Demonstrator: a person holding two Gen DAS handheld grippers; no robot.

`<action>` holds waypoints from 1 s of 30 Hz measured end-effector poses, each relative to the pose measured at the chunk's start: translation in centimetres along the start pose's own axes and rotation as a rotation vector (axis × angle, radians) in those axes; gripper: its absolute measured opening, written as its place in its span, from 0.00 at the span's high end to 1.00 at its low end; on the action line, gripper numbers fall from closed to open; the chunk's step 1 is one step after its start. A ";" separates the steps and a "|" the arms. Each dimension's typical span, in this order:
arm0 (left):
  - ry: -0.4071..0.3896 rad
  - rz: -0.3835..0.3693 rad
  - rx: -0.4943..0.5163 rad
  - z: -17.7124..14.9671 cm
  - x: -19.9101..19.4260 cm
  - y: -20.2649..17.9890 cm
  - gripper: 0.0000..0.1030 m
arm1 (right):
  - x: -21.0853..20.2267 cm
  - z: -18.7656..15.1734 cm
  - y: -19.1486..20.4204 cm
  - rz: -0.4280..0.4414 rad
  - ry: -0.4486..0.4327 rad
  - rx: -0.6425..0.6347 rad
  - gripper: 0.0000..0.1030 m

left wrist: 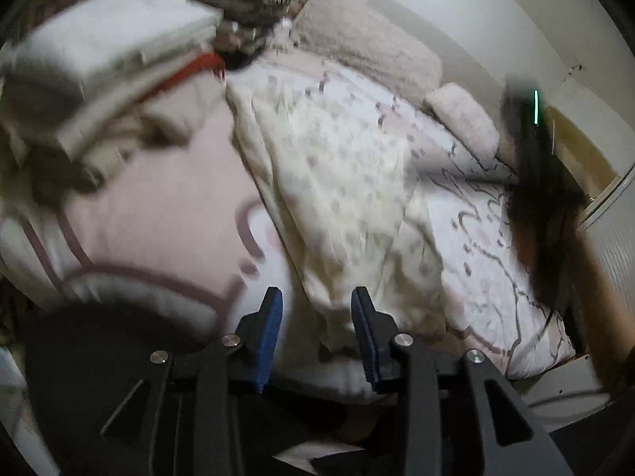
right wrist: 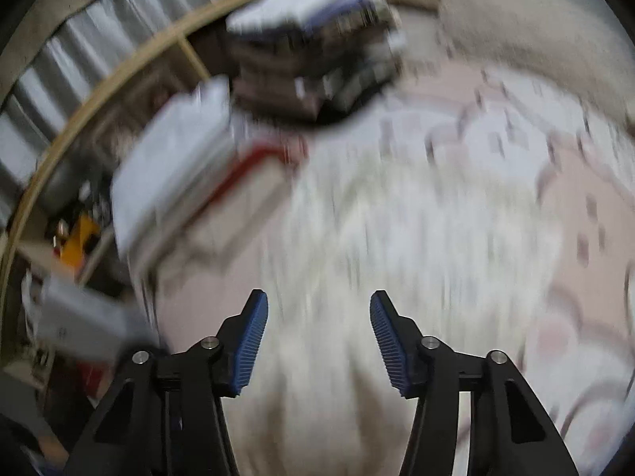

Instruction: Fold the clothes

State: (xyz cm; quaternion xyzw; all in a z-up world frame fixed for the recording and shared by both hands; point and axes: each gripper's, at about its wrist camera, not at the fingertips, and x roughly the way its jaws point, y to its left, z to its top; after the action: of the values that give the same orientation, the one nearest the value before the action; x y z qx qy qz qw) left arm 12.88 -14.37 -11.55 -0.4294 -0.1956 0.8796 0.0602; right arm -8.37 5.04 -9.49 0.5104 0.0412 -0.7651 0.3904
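Left wrist view: cream patterned garment (left wrist: 349, 182) spread crumpled on bed (left wrist: 496, 277), ahead of left hand-held gripper (left wrist: 317, 297); jaws partly apart, nothing between. Right hand-held gripper (right wrist: 319, 301): jaws wider, empty, above garment. Folded stacks, pale (left wrist: 111, 51) and dark (left wrist: 246, 8), at far left. Views blurred.

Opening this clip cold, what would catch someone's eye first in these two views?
Probably the cream floral garment sprawled unfolded across the pink bed cover. Next, two stacks of folded clothes: a pale one with a red edge and a darker one behind it. Both grippers' blue fingers stand apart, empty.
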 end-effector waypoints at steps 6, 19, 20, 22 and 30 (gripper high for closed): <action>0.000 -0.127 0.112 7.4 2.5 -2.2 0.65 | 0.9 -9.3 0.2 -0.032 -0.044 0.091 0.49; 0.227 0.296 0.364 20.3 23.2 0.3 0.65 | 3.7 -12.3 2.3 -0.146 -0.082 0.021 0.49; 0.212 0.361 0.394 21.1 23.4 1.3 0.65 | 3.7 -12.2 2.1 -0.144 -0.081 0.026 0.49; 0.178 0.449 0.407 22.5 22.7 2.7 0.65 | 3.9 -12.2 1.9 -0.139 -0.082 0.032 0.49; 0.171 -0.015 0.390 19.7 14.8 -2.5 0.65 | 4.3 -12.6 1.6 -0.131 -0.091 0.028 0.49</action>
State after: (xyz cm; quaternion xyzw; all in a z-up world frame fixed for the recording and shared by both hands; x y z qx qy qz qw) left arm -11.83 -13.73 -10.46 -0.4812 -0.0191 0.8607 0.1653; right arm 1.33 7.34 -18.41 0.4768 0.0462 -0.8119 0.3336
